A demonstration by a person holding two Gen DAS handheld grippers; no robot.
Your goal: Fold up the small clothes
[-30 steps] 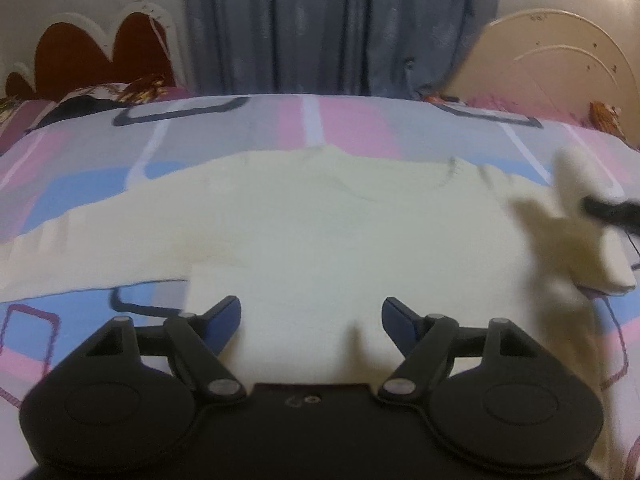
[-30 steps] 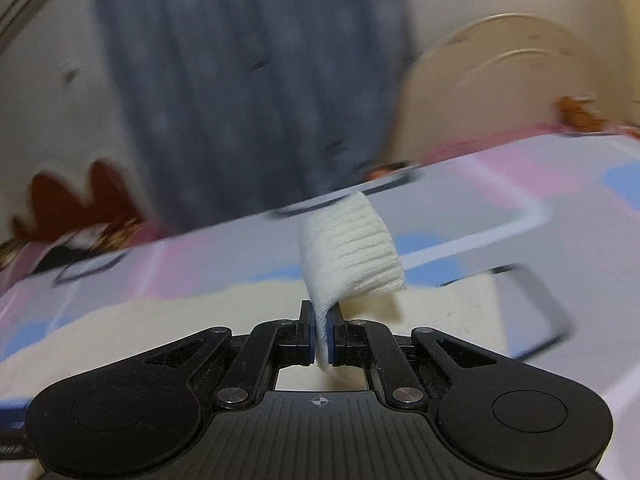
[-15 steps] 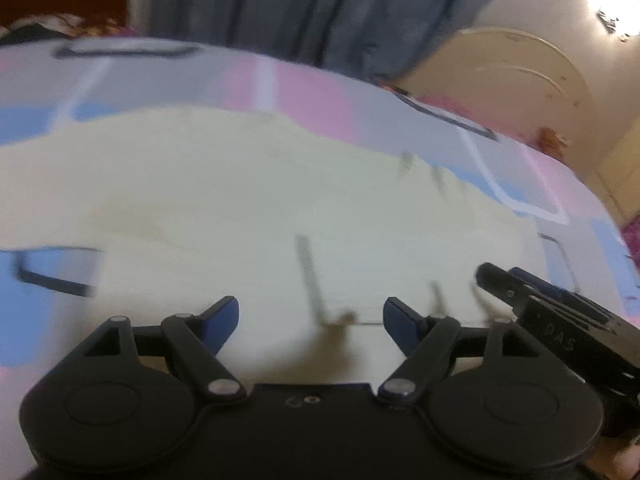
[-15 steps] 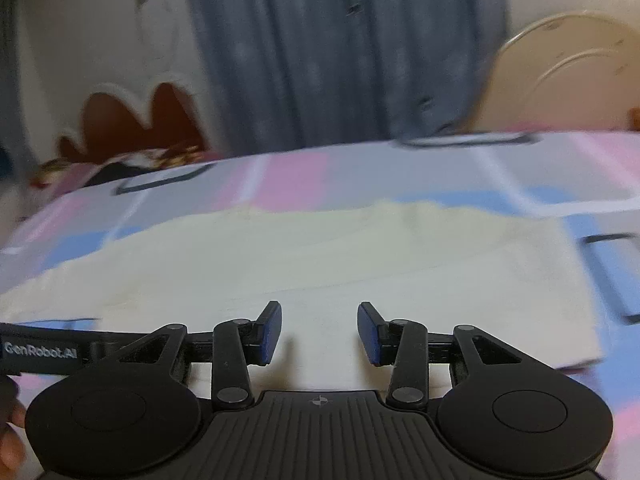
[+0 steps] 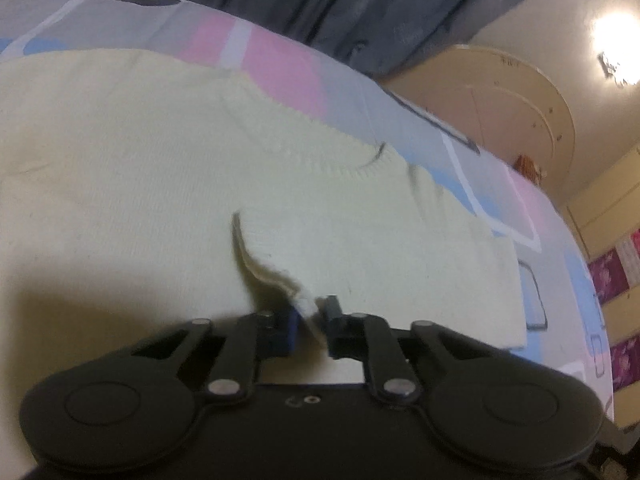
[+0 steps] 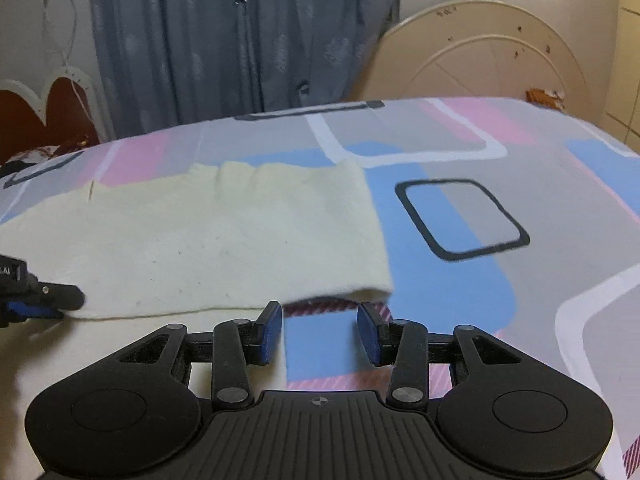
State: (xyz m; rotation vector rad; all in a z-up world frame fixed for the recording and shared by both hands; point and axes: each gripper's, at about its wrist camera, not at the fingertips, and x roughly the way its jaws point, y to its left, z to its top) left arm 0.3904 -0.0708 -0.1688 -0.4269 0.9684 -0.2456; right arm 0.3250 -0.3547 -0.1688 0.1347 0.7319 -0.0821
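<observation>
The bed's patterned sheet w/ pink, blue & grey blocks (image 6: pixel 460 152) fills most of both views, w/ the cream knit sweater (image 5: pixel 132 160) spread flat on it, neckline twd the grey-blue curtain (image 6: pixel 240 40). My left gripper (image 5: pixel 310 314) is clenched on a raised fold of the sweater's cloth, pinched btwn its blue pads. My right gripper (image 6: pixel 319 332) is released, jaws apart w/ nothing btwn them, just short of the sweater's near edge.

Sweater (image 5: pixel 160 168) runs off frame left of left gripper (image 5: pixel 310 320); pinched fold blurred, grip depth unclear. In right wrist view, left gripper (image 6: pixel 36 300) cut off at left edge. Bed (image 6: pixel 500 280) beneath sweater hidden.
</observation>
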